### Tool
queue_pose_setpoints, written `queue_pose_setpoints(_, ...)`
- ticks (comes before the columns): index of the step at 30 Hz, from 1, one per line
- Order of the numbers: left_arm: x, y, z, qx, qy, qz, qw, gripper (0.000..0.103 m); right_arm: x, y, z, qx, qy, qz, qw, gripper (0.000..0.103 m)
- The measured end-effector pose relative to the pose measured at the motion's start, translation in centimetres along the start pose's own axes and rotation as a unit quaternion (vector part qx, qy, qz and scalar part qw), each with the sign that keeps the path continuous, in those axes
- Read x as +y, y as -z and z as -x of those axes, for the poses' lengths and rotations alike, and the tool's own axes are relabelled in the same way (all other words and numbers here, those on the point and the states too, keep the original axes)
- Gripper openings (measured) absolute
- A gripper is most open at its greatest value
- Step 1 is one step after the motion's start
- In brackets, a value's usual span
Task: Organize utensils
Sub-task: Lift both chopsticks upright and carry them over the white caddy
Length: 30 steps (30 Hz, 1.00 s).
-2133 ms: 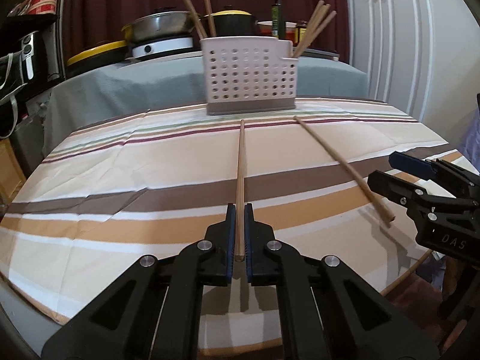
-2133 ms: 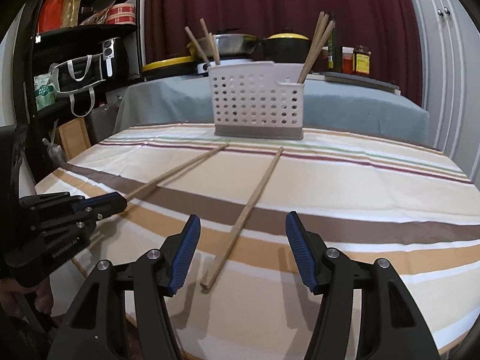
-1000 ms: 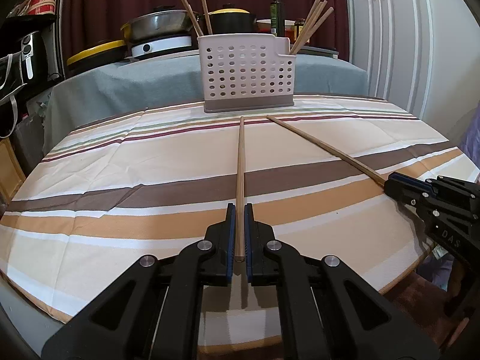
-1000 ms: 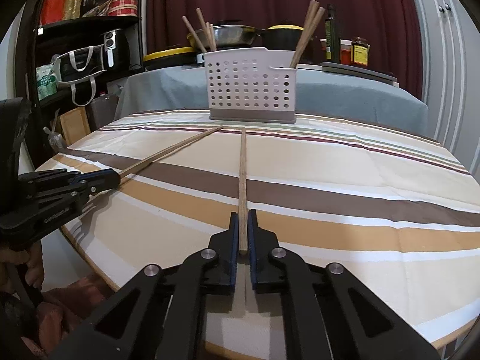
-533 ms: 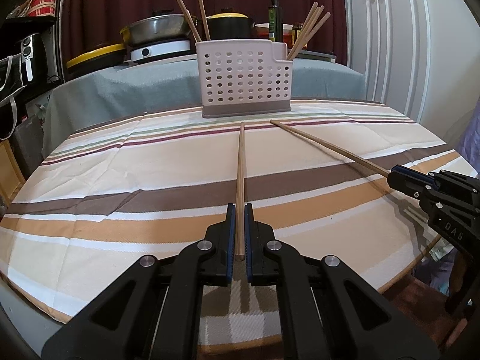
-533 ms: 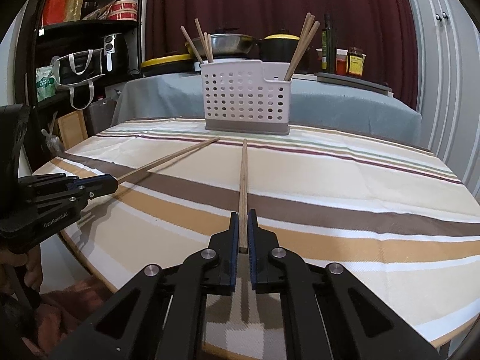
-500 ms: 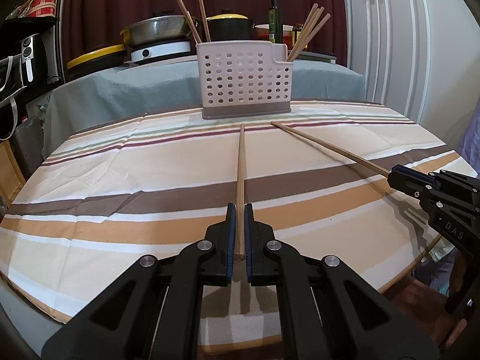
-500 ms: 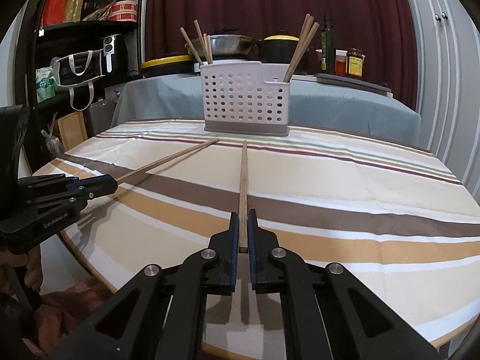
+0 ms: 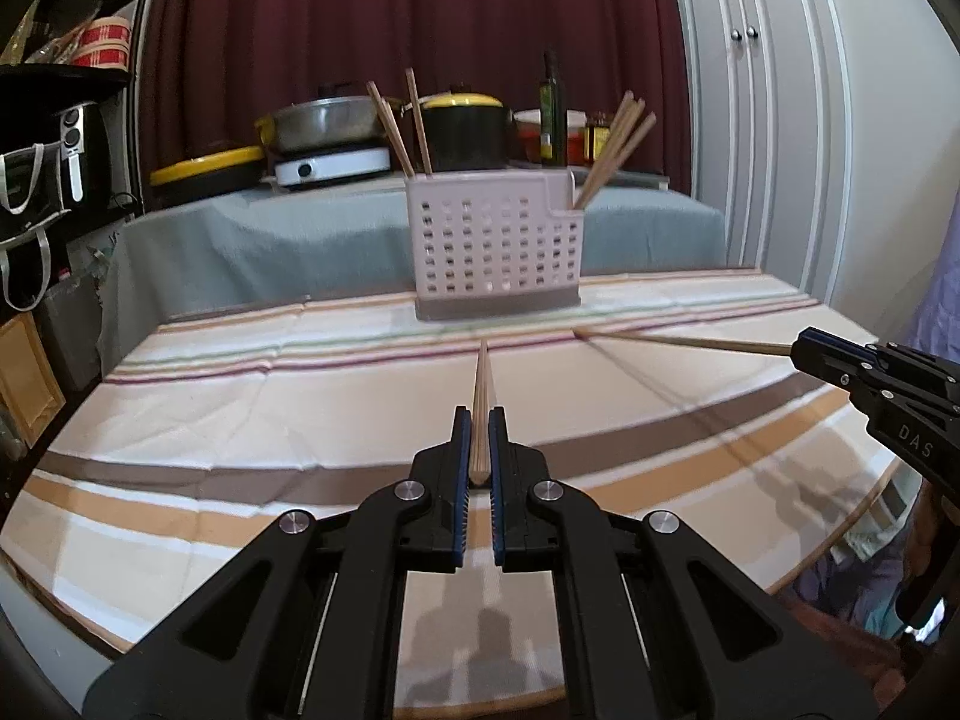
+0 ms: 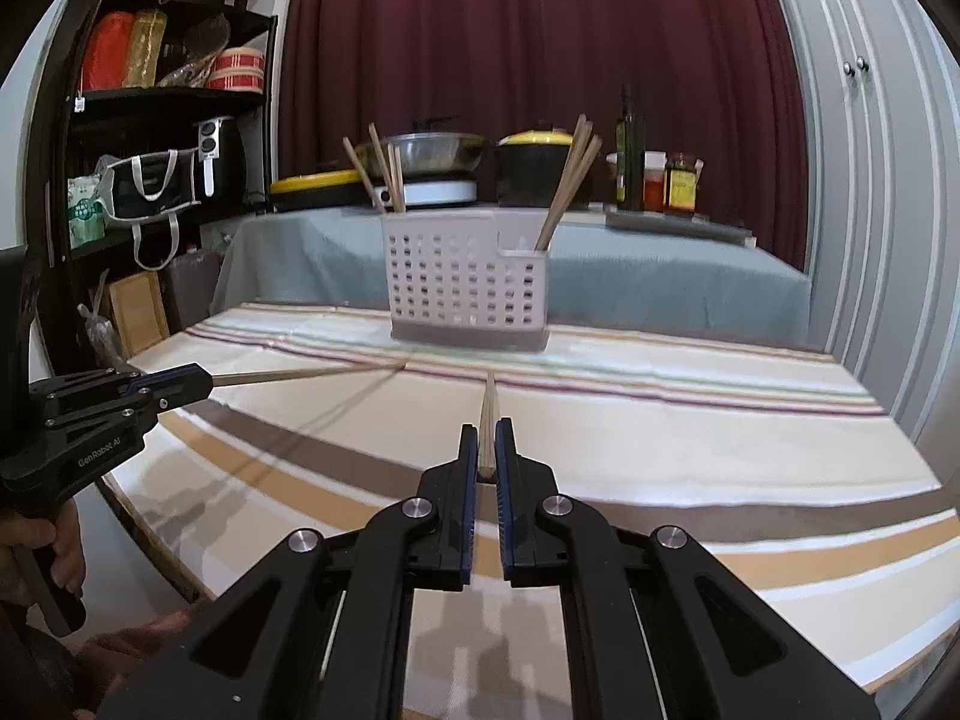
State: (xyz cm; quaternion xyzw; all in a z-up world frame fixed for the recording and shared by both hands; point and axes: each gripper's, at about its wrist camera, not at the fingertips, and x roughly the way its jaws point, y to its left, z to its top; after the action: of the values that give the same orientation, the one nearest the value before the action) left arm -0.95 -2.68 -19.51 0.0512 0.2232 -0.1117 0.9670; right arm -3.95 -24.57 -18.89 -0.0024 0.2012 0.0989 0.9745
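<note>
Chopsticks were clamped in both tools. Left gripper (image 9: 479,450) was clenched on one wooden chopstick (image 9: 481,387), which ran straight toward twelve o'clock in the left wrist view, raised off the striped tablecloth (image 9: 240,420) and aimed at the white perforated utensil holder (image 9: 495,249). Right gripper (image 10: 487,450) was likewise closed tight on a second chopstick (image 10: 489,405), also pointing to twelve o'clock at the holder, its far tip well short of the holder's base. In the left view the right tool appeared at three o'clock; in the right view the left tool sat at nine o'clock. More chopsticks (image 9: 615,144) stood tilted in the holder's compartments, some at its left end, some at its right.
</note>
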Motion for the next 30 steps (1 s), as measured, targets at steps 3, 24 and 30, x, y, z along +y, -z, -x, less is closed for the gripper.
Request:
queue_pose_setpoints(3, 0.3, -0.9, 0.8, -0.013, -0.001, 0.002, 0.9999, 0.006, 0.1, -0.9, 0.7, -0.012, 0.002, 0.002, 1.0, 0.007)
queue_pose_setpoints(24, 1.8, -7.3, 5.7, -0.071, 0.008, 0.026, 0.9971, 0.006, -1.3, -6.9, 3.7, -0.019, 0.005, -0.012, 1.0, 0.007)
queue_pose_setpoints(30, 2.1, -8.1, 5.6, -0.078, 0.002, 0.023, 0.9967, 0.006, -1.8, -8.7, 3.4, -0.004, 0.004, -0.009, 1.0, 0.007)
